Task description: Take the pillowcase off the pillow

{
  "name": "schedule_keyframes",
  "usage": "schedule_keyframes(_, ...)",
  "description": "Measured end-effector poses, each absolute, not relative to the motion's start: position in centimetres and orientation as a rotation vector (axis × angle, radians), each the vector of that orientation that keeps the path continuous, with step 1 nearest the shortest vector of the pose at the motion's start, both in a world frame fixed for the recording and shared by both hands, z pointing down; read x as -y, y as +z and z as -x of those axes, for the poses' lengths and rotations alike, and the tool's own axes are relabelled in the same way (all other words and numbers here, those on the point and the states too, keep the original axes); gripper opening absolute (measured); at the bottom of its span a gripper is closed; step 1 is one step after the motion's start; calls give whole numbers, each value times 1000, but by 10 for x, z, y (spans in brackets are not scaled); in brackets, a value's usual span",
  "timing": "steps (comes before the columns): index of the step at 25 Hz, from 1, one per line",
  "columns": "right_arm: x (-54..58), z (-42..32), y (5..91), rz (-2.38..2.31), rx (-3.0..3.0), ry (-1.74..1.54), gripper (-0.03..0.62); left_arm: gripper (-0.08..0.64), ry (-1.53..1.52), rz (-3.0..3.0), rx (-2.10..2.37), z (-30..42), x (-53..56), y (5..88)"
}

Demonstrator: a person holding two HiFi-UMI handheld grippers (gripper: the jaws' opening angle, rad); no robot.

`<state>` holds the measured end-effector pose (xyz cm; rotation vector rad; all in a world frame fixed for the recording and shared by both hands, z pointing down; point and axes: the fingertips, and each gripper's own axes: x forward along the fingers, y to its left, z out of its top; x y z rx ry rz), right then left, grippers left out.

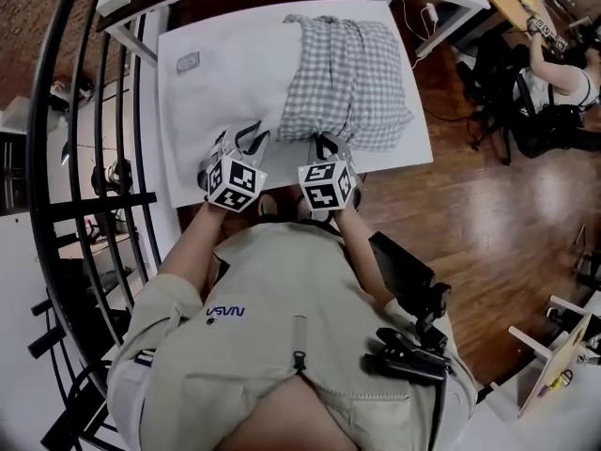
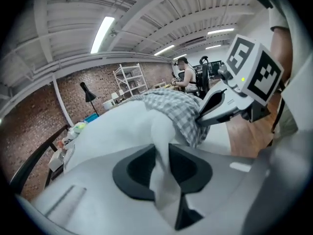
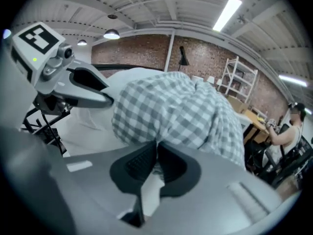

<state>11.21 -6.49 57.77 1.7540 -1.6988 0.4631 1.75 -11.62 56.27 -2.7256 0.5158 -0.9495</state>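
Closest in, the person's beige jacket (image 1: 291, 346) fills the lower head view, with both forearms reaching to the near edge of the white bench (image 1: 418, 148). At left, the left tool (image 2: 162, 153) is clamped on a fold of the white pillow (image 1: 225, 83), whose bare left part lies on the bench. Just beside it, the right tool (image 3: 157, 153) is closed on the near hem of the checked pillowcase (image 1: 352, 78), which sits bunched over the pillow's right part.
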Motion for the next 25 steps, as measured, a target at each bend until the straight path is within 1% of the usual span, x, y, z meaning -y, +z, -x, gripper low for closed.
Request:
schedule_keyframes(2,60,-122,559,-1810,1673,413,14,46,-863,2756,-557,-15,123,540)
schedule_keyframes(4,53,-139,537,-1886,1622,343,12,31,-774,2789,-602,-11,130,515)
schedule_keyframes(7,41,-174,510,-1997,1518,242,12,21,-673,2806,-626,-9,145,474)
schedule_keyframes(10,24,-216,498,-2072,1400,226,11,17,-620,2847,-635,-6,156,454)
schedule_keyframes(13,9,-252,514,-2086,1283,275,9,17,-631,2902,-627,2,152,464)
schedule_keyframes(16,-6,-272,557,-2042,1201,395,9,15,-708,2964,-587,8,132,499)
schedule_keyframes(20,-17,-270,605,-1968,1156,531,8,15,-808,3010,-550,9,113,543)
schedule_keyframes(25,-23,-267,612,-1955,1162,542,9,18,-817,3007,-497,-1,108,551)
